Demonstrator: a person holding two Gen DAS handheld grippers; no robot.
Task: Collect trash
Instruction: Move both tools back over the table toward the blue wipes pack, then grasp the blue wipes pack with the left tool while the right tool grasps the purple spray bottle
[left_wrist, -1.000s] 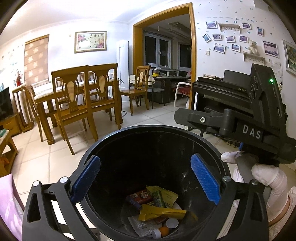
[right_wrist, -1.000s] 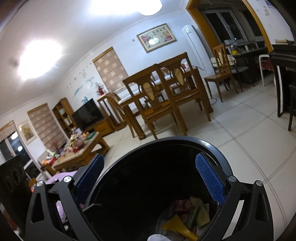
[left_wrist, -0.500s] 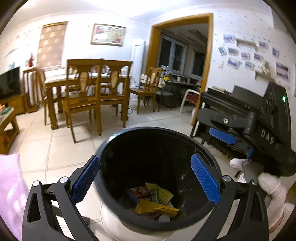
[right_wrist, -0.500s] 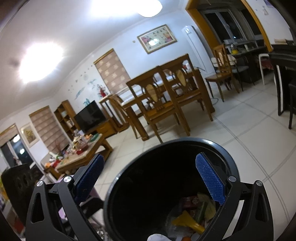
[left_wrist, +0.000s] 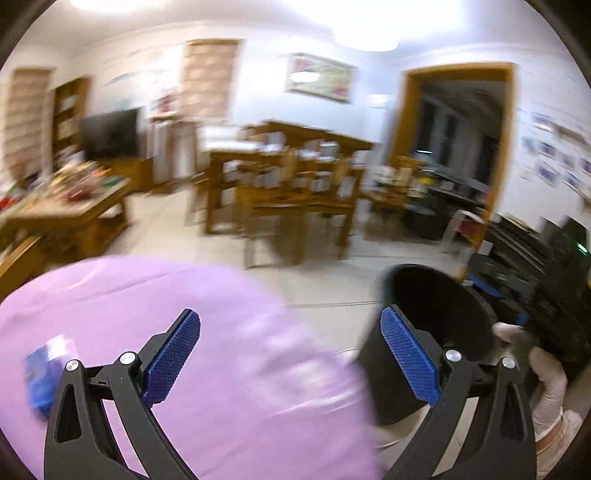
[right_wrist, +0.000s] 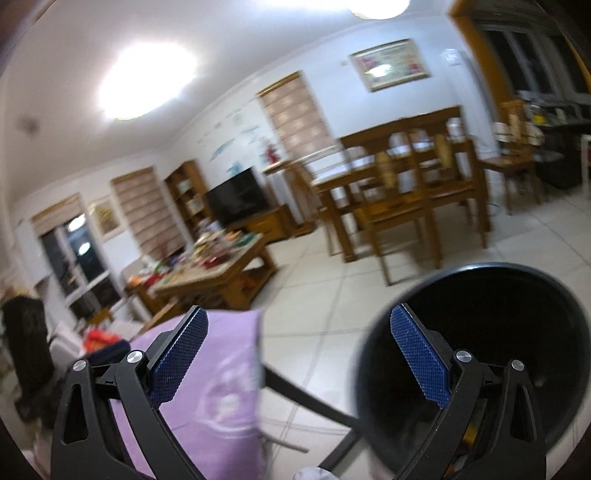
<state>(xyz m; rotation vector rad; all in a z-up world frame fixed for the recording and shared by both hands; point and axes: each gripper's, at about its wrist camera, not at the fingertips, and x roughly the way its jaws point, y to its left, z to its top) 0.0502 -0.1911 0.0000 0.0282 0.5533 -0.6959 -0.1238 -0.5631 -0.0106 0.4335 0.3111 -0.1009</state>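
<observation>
The black trash bin (left_wrist: 436, 295) stands on the floor at the right of the left wrist view, its inside dark and its contents hidden. My left gripper (left_wrist: 291, 362) is open and empty over a purple cloth (left_wrist: 184, 314). A small blue packet (left_wrist: 44, 369) lies on that cloth at the far left, blurred. In the right wrist view the bin (right_wrist: 498, 295) fills the lower right, behind the right finger. My right gripper (right_wrist: 299, 362) is open with nothing between its pads. Its black housing (left_wrist: 554, 280) shows beside the bin, held by a white-gloved hand (left_wrist: 543, 369).
The purple cloth (right_wrist: 221, 369) covers a surface left of the bin. A cluttered wooden coffee table (right_wrist: 214, 266) stands further left, a dining table with chairs (right_wrist: 406, 192) behind. Bare tiled floor (right_wrist: 314, 295) lies between them. A dark bar (right_wrist: 306, 398) crosses the floor by the bin.
Both views have swung left and pulled back from the bin, which slid from centre to the right. The purple cloth now lies under the left gripper. Both grippers stay open.
</observation>
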